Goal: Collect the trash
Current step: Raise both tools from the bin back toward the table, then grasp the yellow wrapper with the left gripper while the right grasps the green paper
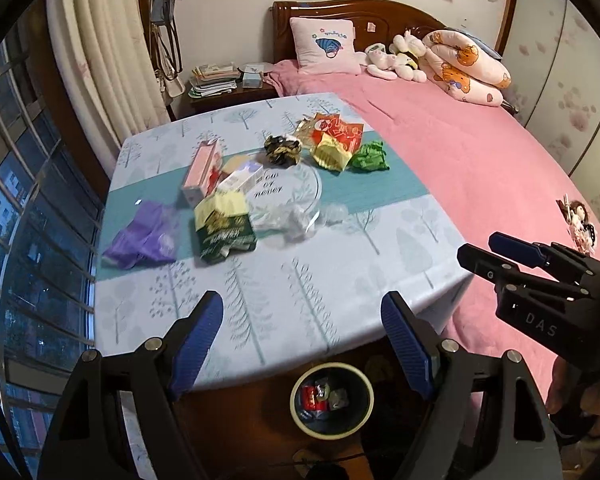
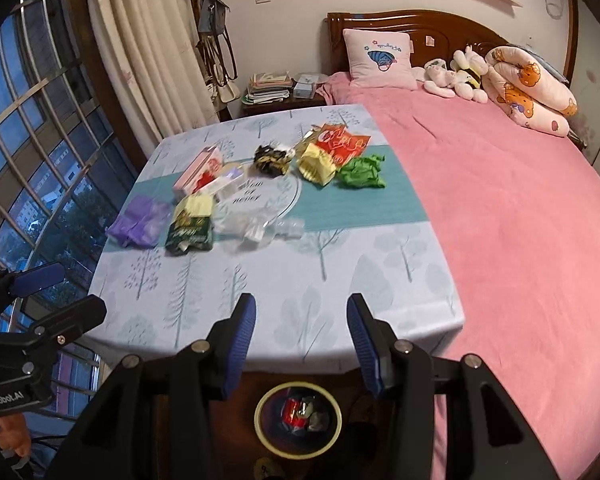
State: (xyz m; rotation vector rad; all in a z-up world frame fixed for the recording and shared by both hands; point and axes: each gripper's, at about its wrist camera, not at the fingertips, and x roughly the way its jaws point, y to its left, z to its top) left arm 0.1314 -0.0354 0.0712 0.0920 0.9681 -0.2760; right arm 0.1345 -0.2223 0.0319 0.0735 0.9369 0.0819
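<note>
Several pieces of trash lie on the table [image 1: 300,300]: a purple bag [image 1: 144,236], a green and yellow packet [image 1: 224,228], a pink box [image 1: 202,172], a black and gold wrapper [image 1: 282,150], a red and yellow wrapper [image 1: 334,140], green crumpled paper [image 1: 370,156] and clear plastic [image 1: 296,218]. A round bin [image 1: 332,400] with wrappers inside stands on the floor below the table's near edge. My left gripper [image 1: 302,314] is open and empty above the near edge. My right gripper [image 2: 302,316] is open and empty beside it, and also shows in the left wrist view [image 1: 484,250].
A bed with a pink cover [image 1: 480,168], a pillow and plush toys lies right of the table. A barred window [image 1: 24,208] and curtain are at the left. A nightstand [image 1: 224,84] with papers stands behind the table.
</note>
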